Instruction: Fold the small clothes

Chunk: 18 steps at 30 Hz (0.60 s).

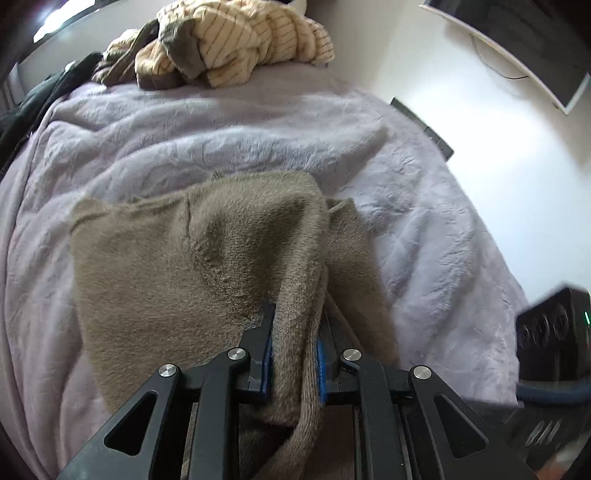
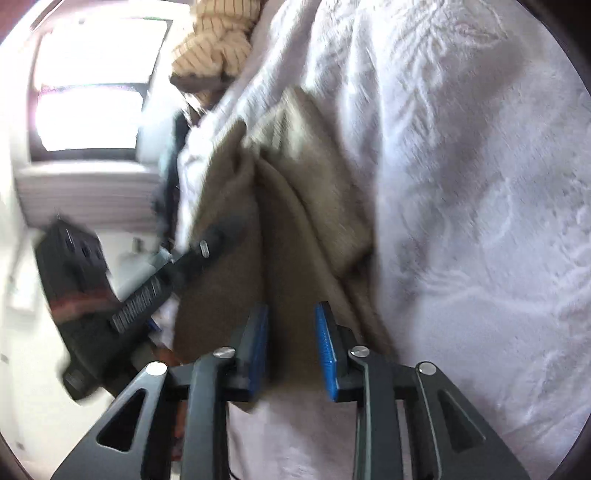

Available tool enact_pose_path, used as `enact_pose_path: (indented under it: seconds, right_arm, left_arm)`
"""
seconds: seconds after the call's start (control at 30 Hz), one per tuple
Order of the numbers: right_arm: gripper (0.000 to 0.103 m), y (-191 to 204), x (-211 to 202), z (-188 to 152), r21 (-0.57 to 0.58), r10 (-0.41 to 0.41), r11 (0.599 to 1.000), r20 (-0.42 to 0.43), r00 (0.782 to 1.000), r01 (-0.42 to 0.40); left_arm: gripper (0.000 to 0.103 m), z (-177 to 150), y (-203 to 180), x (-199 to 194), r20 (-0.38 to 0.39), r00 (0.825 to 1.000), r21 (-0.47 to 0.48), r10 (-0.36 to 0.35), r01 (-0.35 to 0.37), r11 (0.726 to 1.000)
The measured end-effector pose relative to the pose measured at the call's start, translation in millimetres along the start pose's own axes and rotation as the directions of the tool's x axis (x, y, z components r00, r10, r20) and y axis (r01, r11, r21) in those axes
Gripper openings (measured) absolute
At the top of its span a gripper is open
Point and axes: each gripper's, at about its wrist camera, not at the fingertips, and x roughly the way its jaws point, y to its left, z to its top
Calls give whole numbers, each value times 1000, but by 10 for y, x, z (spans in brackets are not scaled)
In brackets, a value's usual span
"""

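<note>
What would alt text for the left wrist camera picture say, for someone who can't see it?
The left gripper pinches a bunched edge of a fuzzy tan garment between blue-padded fingers, above a lilac blanket. A striped cream heap of cloth lies at the far end.

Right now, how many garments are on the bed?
3: taupe fleece garment clamped in left claw; striped cream garment and a dark one at the far edge. Others may be hidden.

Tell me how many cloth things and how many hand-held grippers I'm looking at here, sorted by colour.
Lilac blanket: 1
Brown fuzzy garment: 1
Cream striped garment: 1
Dark clothing at the bed's edge: 1
Black hand-held grippers, left and right: 2
Total: 6
</note>
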Motion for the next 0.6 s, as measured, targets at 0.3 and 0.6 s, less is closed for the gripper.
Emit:
enact_pose_path:
  seconds: [0.3,0.6]
  right_arm:
    - [79,-107,414,291,148,169,975,-20,985,-164]
    - [79,84,619,522,19,25,1000,-105,994,-23]
  left_arm:
    - [71,-97,282,-441,87,995,-40,40,-37,999]
    - [71,-353,1215,-447,23,990,-242,136,-126,962]
